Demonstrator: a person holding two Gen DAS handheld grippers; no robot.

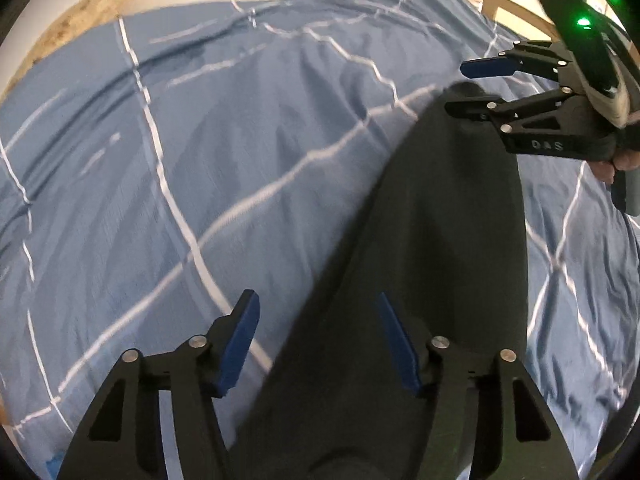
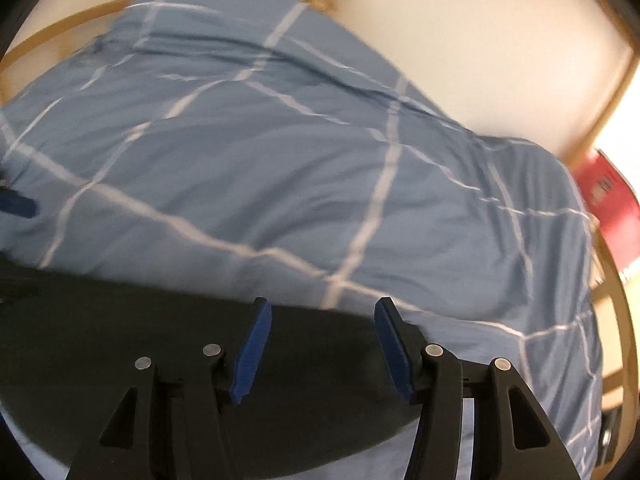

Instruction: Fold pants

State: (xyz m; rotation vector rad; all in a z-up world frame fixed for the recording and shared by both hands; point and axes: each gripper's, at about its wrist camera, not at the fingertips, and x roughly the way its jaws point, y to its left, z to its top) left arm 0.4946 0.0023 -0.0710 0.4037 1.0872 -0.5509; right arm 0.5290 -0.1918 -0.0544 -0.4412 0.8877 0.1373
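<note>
One pair of dark pants (image 1: 420, 280) lies flat as a long strip on a bed's blue duvet (image 1: 180, 160) with white grid lines. Over one end the left hand-held gripper (image 1: 316, 344) stands about half open, nothing between its blue pads. Over the other end (seen from the right wrist) the right hand-held gripper (image 2: 320, 344) is also parted and holds nothing. A red object (image 2: 612, 208) sits beyond the bed's edge.

The dark pants (image 1: 420, 280) run off the bottom edge in both views; the checked duvet (image 2: 280, 160) is motion-blurred.
</note>
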